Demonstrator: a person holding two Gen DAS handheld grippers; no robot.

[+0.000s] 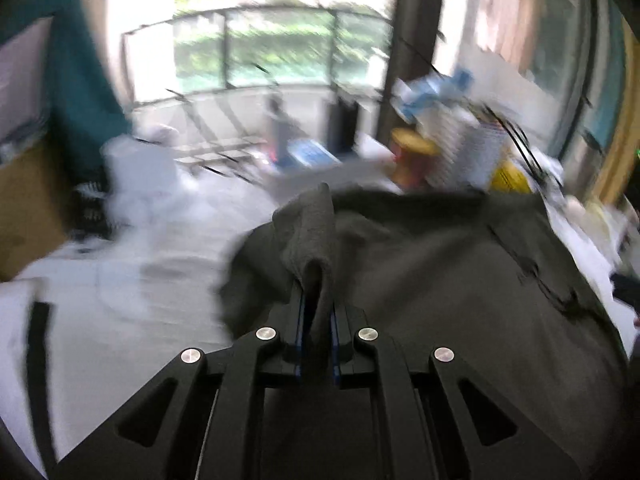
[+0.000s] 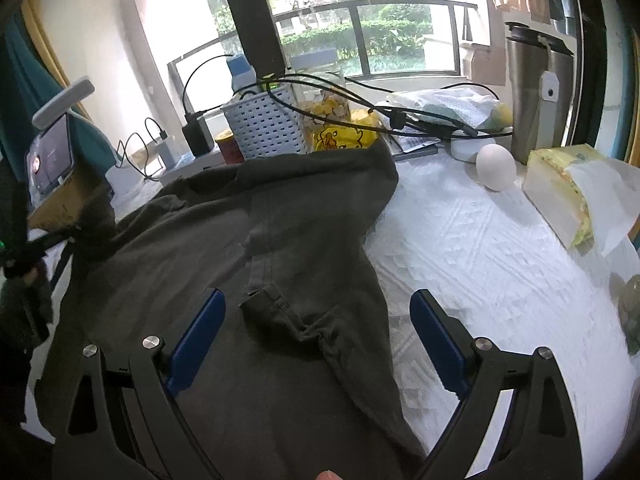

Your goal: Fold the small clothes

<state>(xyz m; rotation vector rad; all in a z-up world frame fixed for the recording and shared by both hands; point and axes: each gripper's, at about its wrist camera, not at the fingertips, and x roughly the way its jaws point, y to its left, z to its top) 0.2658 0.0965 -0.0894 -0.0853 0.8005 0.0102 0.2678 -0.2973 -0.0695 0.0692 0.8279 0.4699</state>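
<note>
Cloth fills the narrow gap of the left tool [image 1: 318,312]: its blue-padded fingers [image 1: 298,320] are pressed together on a raised ridge of the dark grey garment [image 1: 420,264], which peaks just ahead of the tips and drapes away to the right and toward the camera. That view is motion-blurred, so the finer folds cannot be made out.

The right tool [image 2: 318,312] is spread wide, its blue pads [image 2: 198,340] well apart and holding nothing. It hovers over the garment [image 2: 280,240], with the left pad above the cloth and the right pad above the white textured cover on the counter [image 2: 480,260]. Between the pads lies a seam and a small folded flap of the cloth.

The garment lies spread across the left and middle of the counter, its far edge reaching a white perforated basket [image 2: 264,128] and a yellow bag [image 2: 340,128]. To the right, apart from the cloth, sit a white egg [image 2: 496,166], a steel tumbler [image 2: 536,92] and a tissue pack [image 2: 568,196].
</note>
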